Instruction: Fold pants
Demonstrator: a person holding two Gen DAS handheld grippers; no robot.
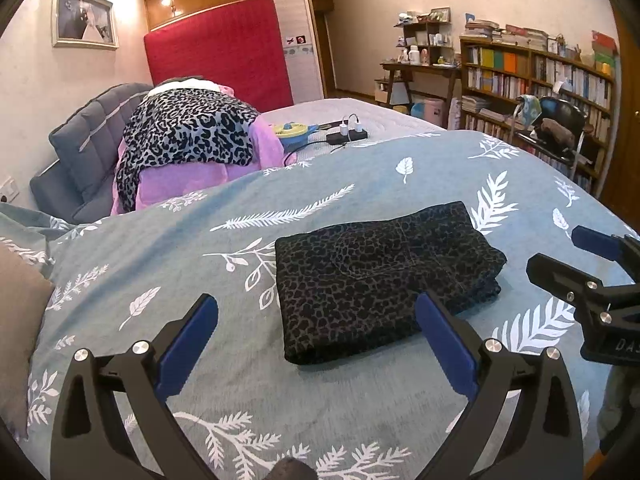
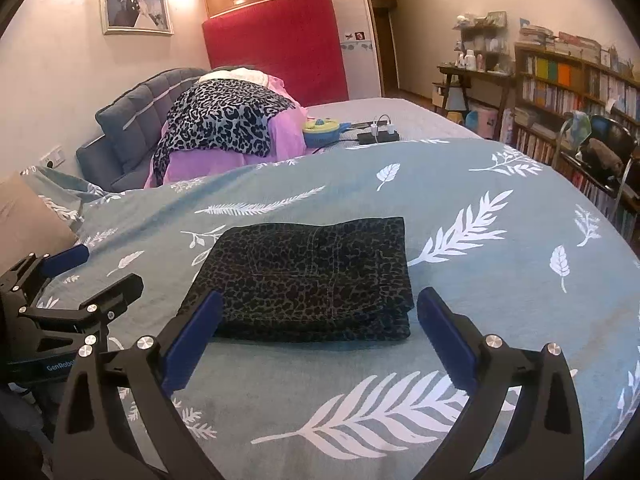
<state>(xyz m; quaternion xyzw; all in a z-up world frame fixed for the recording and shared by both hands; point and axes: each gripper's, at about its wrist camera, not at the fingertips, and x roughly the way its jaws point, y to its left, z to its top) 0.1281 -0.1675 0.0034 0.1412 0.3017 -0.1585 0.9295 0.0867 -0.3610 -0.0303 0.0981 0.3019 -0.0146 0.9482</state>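
**Pants folded on bed, both grippers open and clear**

Pants, dark leopard print, lie folded into a compact rectangle on the blue-grey leaf-print duvet. In the left wrist view they sit centre to centre-right of frame; in the right wrist view centre, slightly left. Layered edges show on the right side of the bundle, a pocket seam on top.

Left gripper: jaws spread wide, blue pads at lower left and lower centre-right of its own frame, nothing between them but duvet and the near corner of the pants seen behind. Pads press on nothing. It also appears at the left edge of the right wrist view, held above the duvet, left of the pants, apart from them.

Right gripper: jaws wide too, the pads frame the near edge of the pants in its own view but do not grip the cloth. It is also seen at the right edge of the left wrist view, to the right of the pants, not touching.

Background, upper left of frame: grey padded headboard, pile of leopard and pink fabric, framed photo on the wall. Red panel upper centre. Power strip with chargers and a yellow-blue gadget on the far part of the bed. Bookshelf and a black chair upper right. Brown pillow at the left edge.
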